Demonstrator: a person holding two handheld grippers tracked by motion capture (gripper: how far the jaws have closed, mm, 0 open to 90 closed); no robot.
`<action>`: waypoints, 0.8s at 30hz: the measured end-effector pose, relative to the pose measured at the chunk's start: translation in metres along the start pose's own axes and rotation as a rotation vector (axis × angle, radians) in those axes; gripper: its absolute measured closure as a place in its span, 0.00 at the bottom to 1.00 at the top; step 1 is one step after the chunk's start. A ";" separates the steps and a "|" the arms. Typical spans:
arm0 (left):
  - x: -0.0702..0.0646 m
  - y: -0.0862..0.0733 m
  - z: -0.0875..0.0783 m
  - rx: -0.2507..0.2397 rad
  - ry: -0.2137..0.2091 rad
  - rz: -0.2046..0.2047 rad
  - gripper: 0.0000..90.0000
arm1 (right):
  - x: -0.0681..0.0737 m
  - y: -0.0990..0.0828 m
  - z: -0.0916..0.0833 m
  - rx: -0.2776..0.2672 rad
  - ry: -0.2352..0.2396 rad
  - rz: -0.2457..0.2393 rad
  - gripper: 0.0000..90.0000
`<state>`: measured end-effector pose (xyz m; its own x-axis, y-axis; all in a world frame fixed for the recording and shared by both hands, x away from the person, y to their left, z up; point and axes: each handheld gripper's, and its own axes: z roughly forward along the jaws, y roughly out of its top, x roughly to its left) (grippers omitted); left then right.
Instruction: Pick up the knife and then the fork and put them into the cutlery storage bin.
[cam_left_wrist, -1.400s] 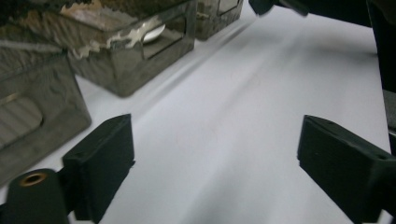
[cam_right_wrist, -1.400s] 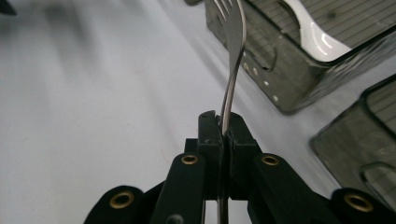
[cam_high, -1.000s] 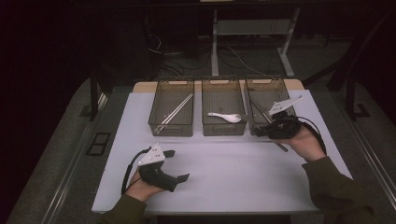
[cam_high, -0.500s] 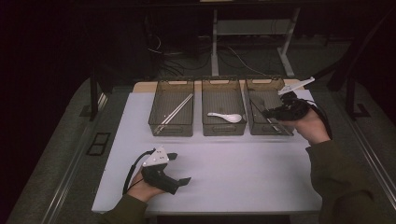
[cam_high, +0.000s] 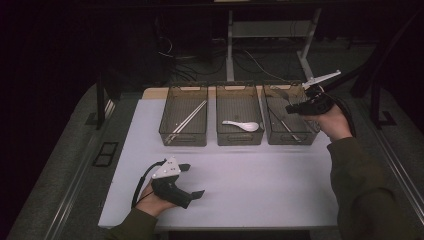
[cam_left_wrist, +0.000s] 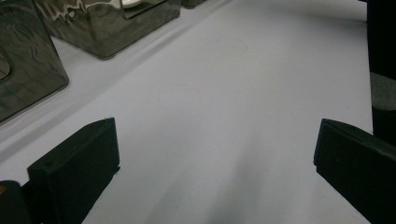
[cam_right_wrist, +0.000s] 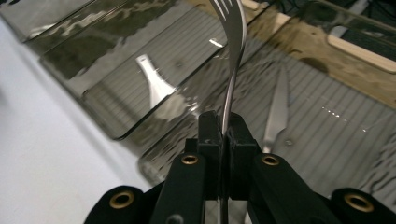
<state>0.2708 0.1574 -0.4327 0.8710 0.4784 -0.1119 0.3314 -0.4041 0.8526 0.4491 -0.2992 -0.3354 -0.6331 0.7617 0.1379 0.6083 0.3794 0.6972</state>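
1. I am holding the right gripper (cam_high: 292, 107) above the right-hand bin (cam_high: 291, 134) of three smoked-plastic bins standing in a row at the far side of the white table (cam_high: 260, 190).
2. Its jaws are pressing together on the handle of a metal fork (cam_right_wrist: 232, 56), which is rising from between the pads with its tines pointing away from the camera (the right gripper view is showing this plainly).
3. The fork is hanging in the air over that bin, clear of its floor.
4. Another piece of cutlery (cam_right_wrist: 278, 109) is lying on the ribbed floor of the same bin, below and to the right of the fork in the right gripper view; I cannot tell just what it is.
5. The middle bin (cam_high: 240, 135) is holding a white spoon (cam_high: 242, 125).
6. The left-hand bin (cam_high: 183, 136) is holding a pair of chopsticks (cam_high: 187, 121), lying slantwise.
7. I am resting the left gripper (cam_high: 192, 181) on the table near its front edge, well apart from the bins.
8. Its jaws are standing wide apart with bare table between them (the left gripper view is looking along them toward the bins).
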 end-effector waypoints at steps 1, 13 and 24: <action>0.000 0.000 0.000 -0.001 0.000 0.000 0.00 | -0.003 0.001 0.001 -0.003 -0.008 0.005 0.96; 0.000 0.000 0.000 -0.003 -0.006 0.001 0.00 | -0.028 0.005 0.021 0.035 -0.086 0.084 0.96; -0.001 0.001 -0.001 -0.008 -0.010 0.004 0.00 | -0.037 -0.001 0.056 0.116 -0.131 0.102 0.96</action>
<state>0.2701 0.1570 -0.4316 0.8761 0.4686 -0.1134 0.3248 -0.3999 0.8571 0.4982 -0.2987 -0.3805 -0.5021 0.8583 0.1058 0.7223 0.3489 0.5971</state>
